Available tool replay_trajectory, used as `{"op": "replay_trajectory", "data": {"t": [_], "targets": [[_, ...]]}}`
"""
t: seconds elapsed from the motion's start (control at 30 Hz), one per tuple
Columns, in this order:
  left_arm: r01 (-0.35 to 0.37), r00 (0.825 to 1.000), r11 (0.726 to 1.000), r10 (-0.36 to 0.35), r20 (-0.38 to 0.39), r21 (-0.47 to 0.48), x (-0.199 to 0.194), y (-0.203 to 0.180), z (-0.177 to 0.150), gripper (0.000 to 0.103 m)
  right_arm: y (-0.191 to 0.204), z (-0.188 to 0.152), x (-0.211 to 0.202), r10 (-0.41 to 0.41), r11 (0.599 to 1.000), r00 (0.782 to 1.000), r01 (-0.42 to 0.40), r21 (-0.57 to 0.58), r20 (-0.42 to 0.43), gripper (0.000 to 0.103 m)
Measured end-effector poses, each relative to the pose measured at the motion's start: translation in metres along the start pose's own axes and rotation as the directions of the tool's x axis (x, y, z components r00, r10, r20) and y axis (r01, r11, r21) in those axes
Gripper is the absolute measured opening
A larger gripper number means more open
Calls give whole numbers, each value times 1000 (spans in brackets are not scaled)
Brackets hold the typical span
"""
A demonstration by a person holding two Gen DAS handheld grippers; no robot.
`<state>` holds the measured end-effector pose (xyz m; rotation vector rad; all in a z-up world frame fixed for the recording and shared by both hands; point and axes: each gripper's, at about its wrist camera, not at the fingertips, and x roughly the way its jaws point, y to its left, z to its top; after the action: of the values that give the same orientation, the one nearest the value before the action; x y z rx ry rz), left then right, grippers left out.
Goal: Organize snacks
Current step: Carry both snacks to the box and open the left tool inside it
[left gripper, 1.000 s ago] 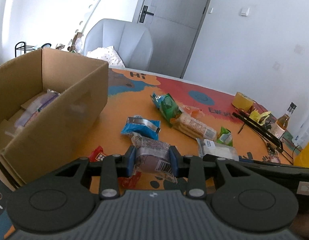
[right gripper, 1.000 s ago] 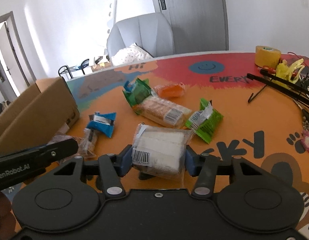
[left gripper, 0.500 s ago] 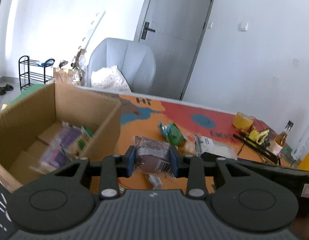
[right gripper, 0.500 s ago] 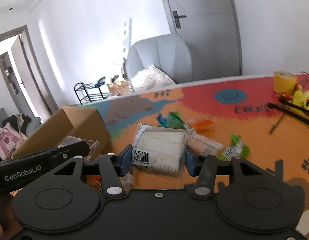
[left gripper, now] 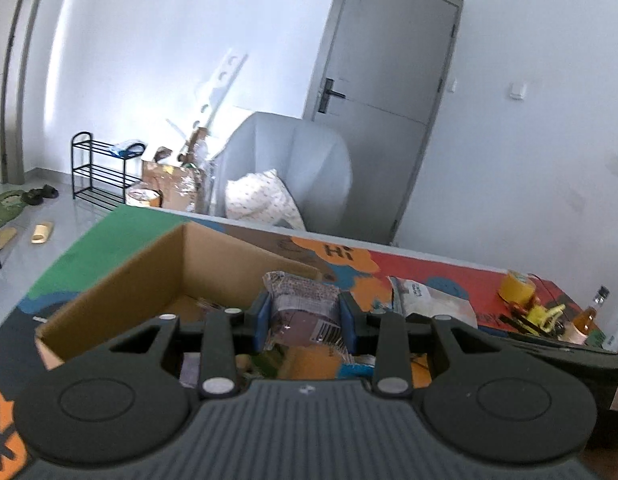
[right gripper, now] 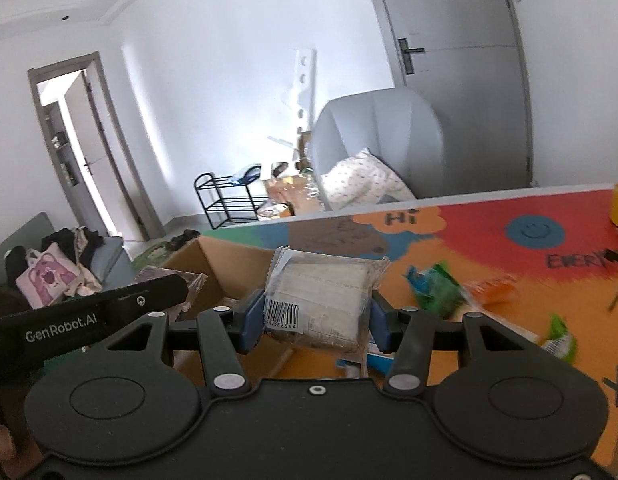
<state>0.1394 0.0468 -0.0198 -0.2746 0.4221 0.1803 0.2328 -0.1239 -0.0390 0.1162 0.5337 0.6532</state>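
Our left gripper (left gripper: 305,322) clamps a brown snack packet (left gripper: 303,312) over the cardboard box (left gripper: 149,276); our right gripper (right gripper: 316,322) clamps a clear cracker pack (right gripper: 321,300) beside it.

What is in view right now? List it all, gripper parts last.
box: 1, brown cardboard, left on the table, open top, some packets inside
brown snack: 1, brown clear wrap, in the left gripper, above the box
white snack: 1, pale, clear wrap with barcode, in the right gripper, by the box edge
loose snacks: several, green, orange, blue, on the table right of the box
table: 1, multicoloured
tape: 1, yellow, far right of the table
bottle: 1, amber, right edge of the table
armchair: 1, grey, behind the table, pillow on it
rack: 1, black, on the floor by the wall
door: 1, grey, shut
left gripper: 1, black, blue pads, shut
right gripper: 1, black, blue pads, shut
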Motion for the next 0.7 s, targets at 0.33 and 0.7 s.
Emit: {"op": "replay_trajectory", "data": {"t": [0.33,0.7], "targets": [[-77,997,996,78,13,-40,-3,44,19,35,27,8,13,50,998,999,-50,-29,-3,51],[-137,991,987,135,-26,-84,0,75,26,51,53,11,25,99,993,995,-100,-58,-24,51]]}}
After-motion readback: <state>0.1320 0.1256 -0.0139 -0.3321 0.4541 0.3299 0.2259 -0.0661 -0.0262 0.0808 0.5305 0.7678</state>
